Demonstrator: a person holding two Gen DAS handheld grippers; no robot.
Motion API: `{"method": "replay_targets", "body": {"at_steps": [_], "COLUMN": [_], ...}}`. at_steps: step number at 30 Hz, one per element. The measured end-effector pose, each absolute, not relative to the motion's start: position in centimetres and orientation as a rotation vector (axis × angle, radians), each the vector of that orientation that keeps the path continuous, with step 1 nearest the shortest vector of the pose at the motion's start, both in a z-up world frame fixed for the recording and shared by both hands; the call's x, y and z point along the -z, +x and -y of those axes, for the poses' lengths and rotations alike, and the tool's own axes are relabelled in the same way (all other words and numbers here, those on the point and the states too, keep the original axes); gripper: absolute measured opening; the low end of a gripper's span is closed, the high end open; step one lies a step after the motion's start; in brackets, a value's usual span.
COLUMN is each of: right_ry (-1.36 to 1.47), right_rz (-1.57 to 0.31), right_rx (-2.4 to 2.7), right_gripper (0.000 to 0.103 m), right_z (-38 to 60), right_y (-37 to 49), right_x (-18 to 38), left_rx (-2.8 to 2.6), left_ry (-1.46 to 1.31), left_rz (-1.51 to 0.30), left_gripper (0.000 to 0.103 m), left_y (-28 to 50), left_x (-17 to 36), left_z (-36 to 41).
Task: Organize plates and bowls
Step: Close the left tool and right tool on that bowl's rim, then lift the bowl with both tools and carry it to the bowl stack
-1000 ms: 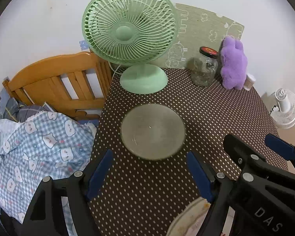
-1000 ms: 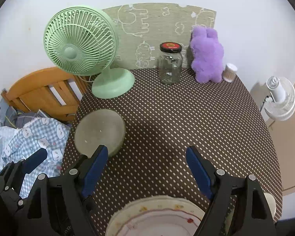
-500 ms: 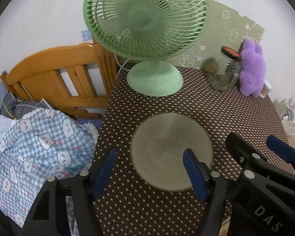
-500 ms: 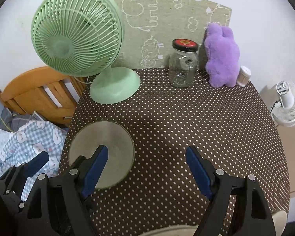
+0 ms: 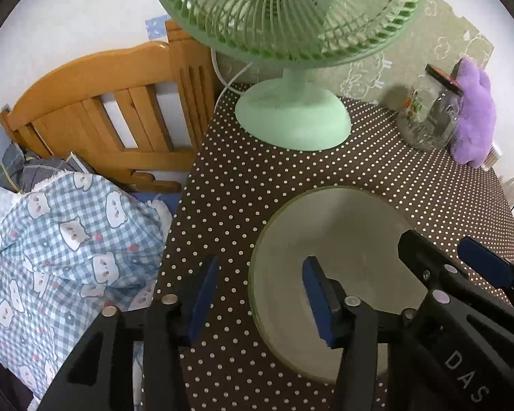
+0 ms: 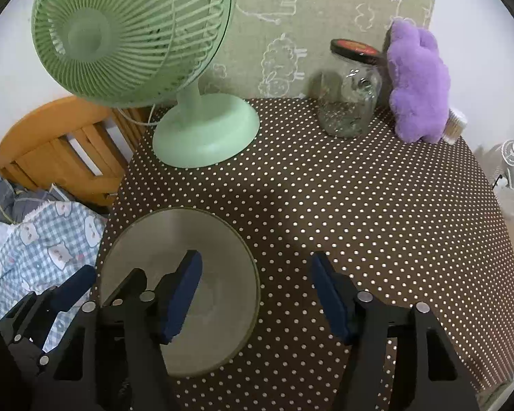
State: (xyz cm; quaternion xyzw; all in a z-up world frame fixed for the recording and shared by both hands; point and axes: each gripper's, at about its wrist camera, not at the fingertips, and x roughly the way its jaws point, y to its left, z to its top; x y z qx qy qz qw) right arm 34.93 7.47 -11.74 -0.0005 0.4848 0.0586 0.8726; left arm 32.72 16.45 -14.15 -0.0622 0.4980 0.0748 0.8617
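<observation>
Black hand-held gripper [image 5: 260, 303], blue pads, silver screws.

Matt plate [image 5: 342, 239], dotted cloth tablecloth [image 5: 243, 185]

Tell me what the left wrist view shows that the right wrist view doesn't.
Only the left wrist view shows the pale blue paper patch on the wall. Only the right wrist view shows the whole head of the mint green plastic table fan. Both share the round grey-green plate, the clear glass jar, and both grippers' jaws closing, straddling opposite rims.
</observation>
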Motion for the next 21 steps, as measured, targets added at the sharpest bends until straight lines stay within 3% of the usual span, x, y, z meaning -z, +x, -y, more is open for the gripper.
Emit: {"method": "replay_targets", "body": {"at_steps": [5,12,21], "right_ry": [-0.013,-0.035,-0.045], "right_rz": [-1.028,-1.051,-1.058], "right_rx": [-0.131,-0.13,-0.121], "right_gripper": [0.052,0.03,0.026], "right_z": [-8.1,-8.8,-8.9], "right_y": [35.7,36.4,36.5], "right_x": [12.9,14.0,14.2], "left_rx": [-0.149,-0.121,-0.127], "left_ry": [-0.131,-0.115,-0.102], "left_rz": [-1.071,-1.081,-1.083], "left_gripper": [0.032,0.018,0.017], "left_y": [33.3,33.8,33.9], "left_x": [15.1,16.0,16.0], "left_z": [-16.6,-16.3,-16.2]}}
